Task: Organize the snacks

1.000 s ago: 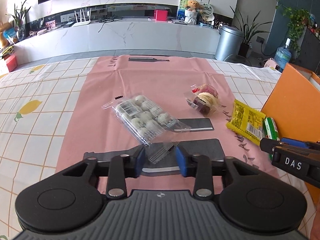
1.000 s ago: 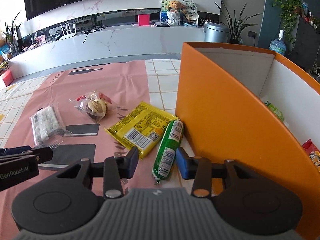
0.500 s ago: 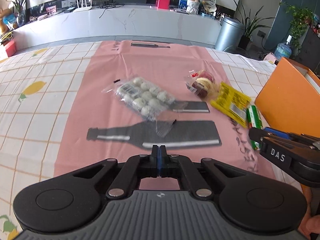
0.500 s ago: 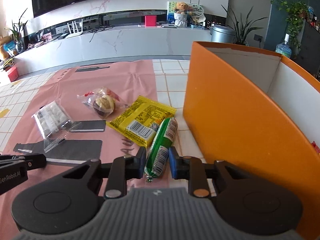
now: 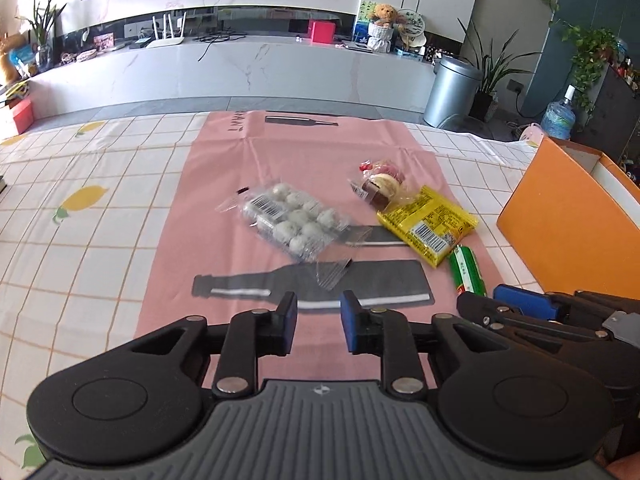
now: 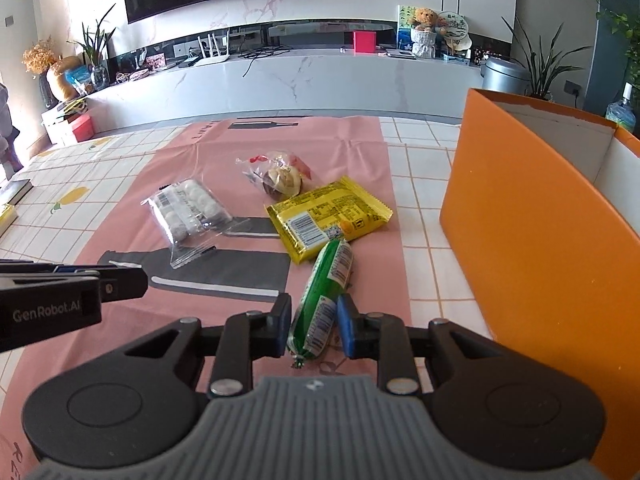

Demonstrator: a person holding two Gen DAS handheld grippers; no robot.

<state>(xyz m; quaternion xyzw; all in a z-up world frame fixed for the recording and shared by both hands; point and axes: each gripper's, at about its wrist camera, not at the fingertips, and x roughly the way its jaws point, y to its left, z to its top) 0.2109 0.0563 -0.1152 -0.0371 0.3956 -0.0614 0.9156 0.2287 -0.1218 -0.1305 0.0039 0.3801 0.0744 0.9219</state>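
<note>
So the right gripper (image 6: 313,322) has its jaws on either side of the green snack tube (image 6: 324,304), pads right up against the near end of the wrapper. Looks like a grip, though the tube is lying on the pink mat (image 6: 340,148), not lifted. Its far end touches the corner of the yellow packet (image 6: 328,218), which sits just behind it on the mat.

The left gripper (image 5: 318,320) has its jaws parted with nothing between them, just hanging over the dark bottle print on the mat. Right ahead of it is the crinkly sealed edge of the clear pack of white balls (image 5: 294,222), close but not touching the pads as far as I can see. In the right wrist view the same pack (image 6: 188,212) lies to the left of the yellow packet, apart from it.

Further back there's a small clear bag with a brownish pastry thing (image 6: 280,178) inside and a red tie, basically butting up against the far edge of the yellow packet.

The orange box (image 6: 532,220) stands on the checked tabletop (image 5: 80,240) off to the right of the mat, open at the top with a white inside. Can't see what's in it from here. The green tube is near its front wall but clear of it.
</note>
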